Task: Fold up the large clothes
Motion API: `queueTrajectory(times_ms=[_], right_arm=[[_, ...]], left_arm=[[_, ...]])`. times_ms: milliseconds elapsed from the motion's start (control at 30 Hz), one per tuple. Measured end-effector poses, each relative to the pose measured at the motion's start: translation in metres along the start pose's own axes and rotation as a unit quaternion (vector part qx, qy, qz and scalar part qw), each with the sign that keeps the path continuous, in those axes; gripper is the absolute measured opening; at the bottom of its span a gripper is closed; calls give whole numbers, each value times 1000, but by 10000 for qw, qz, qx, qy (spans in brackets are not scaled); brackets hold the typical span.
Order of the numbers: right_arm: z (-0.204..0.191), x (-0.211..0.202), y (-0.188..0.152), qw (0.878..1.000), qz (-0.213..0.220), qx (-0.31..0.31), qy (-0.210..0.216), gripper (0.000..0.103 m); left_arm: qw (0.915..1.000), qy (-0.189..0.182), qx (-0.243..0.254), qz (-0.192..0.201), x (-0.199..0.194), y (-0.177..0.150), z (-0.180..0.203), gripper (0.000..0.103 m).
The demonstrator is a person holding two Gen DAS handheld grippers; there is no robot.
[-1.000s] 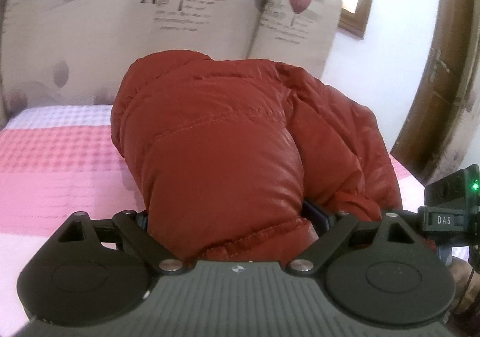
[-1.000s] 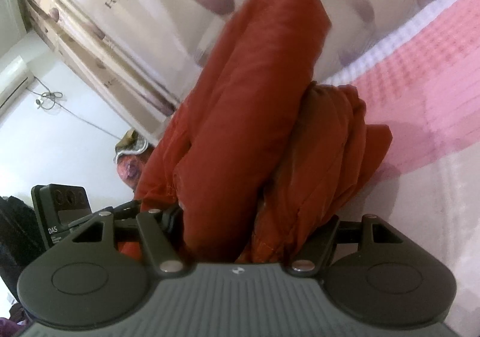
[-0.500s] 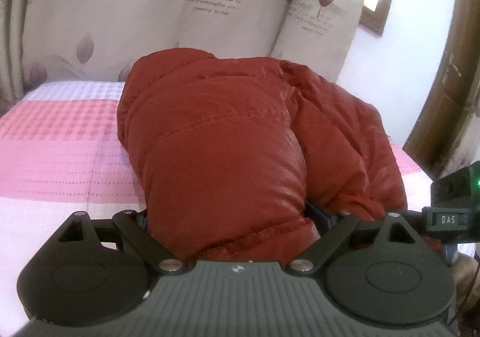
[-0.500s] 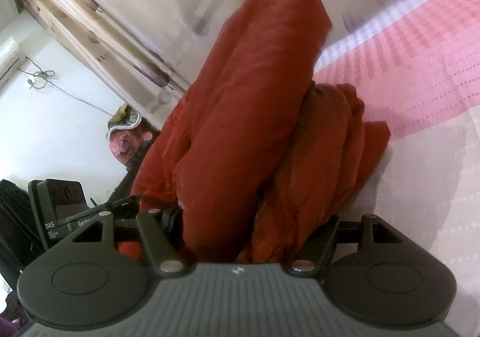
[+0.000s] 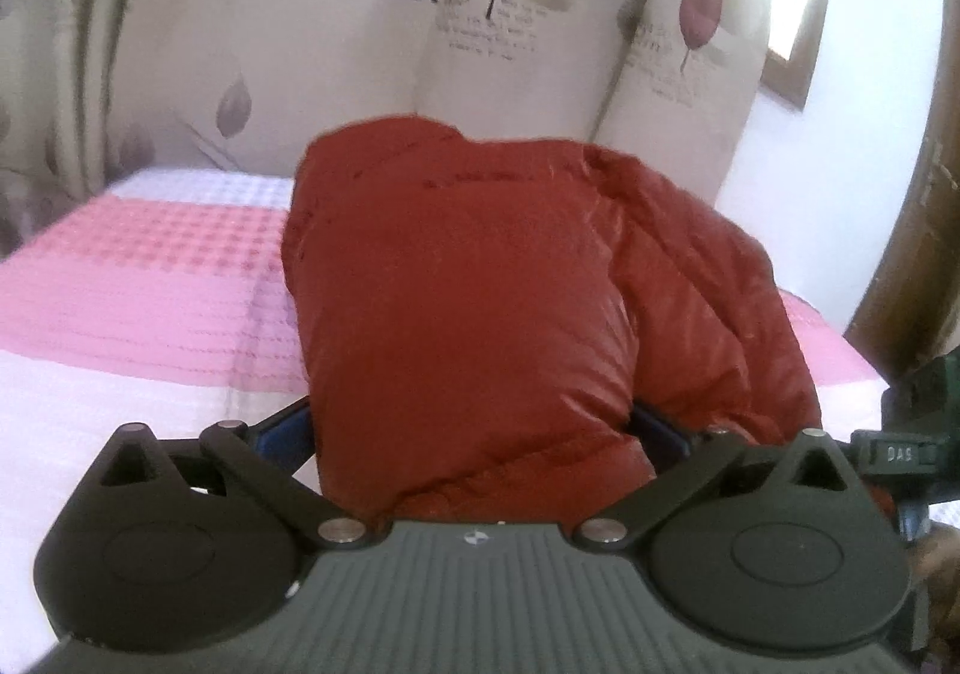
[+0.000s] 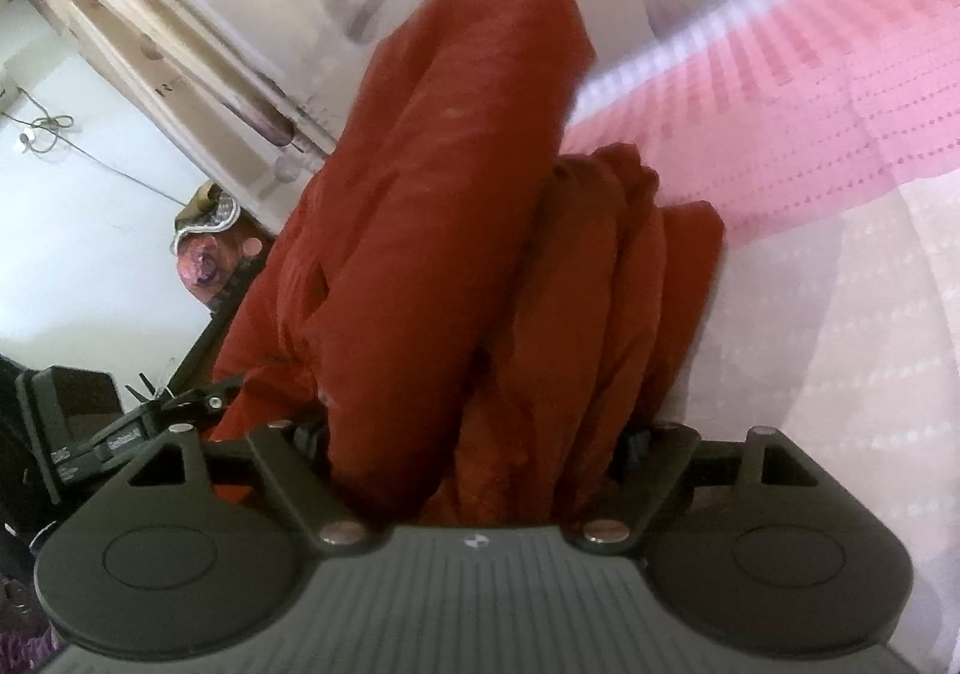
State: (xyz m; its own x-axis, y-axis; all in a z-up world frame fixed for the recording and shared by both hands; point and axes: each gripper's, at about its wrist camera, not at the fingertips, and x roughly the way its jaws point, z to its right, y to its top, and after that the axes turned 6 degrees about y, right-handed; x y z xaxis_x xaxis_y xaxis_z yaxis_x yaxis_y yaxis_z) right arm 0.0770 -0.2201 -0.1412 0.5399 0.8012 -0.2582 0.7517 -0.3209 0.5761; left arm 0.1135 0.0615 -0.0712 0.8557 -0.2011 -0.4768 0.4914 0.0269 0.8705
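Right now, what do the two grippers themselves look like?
Both match: the left gripper and right gripper have a ribbed grey body with a small round emblem, two black round discs, black link arms on silver pins, and blue pads on the left fingers.

Rust-red quilted puffer jacket (image 5: pixel 480 302), bundled up on the bed

Shiny, padded fabric with stitched seams is folded into a thick mound lying on a pink-and-white checked bedspread (image 5: pixel 138 290); from the right wrist view the layers (image 6: pixel 456 230) stack as several plump folds, edges bunched together.
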Motion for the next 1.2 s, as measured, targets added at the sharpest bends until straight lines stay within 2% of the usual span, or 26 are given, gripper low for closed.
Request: queueTrajectory(times_ms=[200,567,767,867,933,1000,1067,1200], right_arm=[[-9,-5,1,9999,137,53,55,87],[-36,-16,0,9977,384,-423,-367,90],[-54,-34,-2,9919,790,-764,-644,90],[-68,-49,-3,9847,1192,-1041,-734,90],[-83,-55,-3,9764,1389,-1335,-979,90],[-100,-57,-5,9681,1471,-1667,-1154,92],[-117,-55,-9,9586,1505,-2035,-1303,99],[-153,-44,-28,9351,1596,-2846,-1384,103]], left_arm=[[9968,537,349,485,-27,0,13,103],[9836,1241,1005,834,-39,-6,38,103],[9792,1487,1022,933,-44,-8,43,103],[9798,1522,916,924,-46,-8,42,103],[9795,1558,896,904,-46,-6,42,103],[9790,1616,871,891,-47,-4,42,103],[9768,1720,881,921,-50,-3,43,103],[9735,1819,961,997,-56,-3,45,103]])
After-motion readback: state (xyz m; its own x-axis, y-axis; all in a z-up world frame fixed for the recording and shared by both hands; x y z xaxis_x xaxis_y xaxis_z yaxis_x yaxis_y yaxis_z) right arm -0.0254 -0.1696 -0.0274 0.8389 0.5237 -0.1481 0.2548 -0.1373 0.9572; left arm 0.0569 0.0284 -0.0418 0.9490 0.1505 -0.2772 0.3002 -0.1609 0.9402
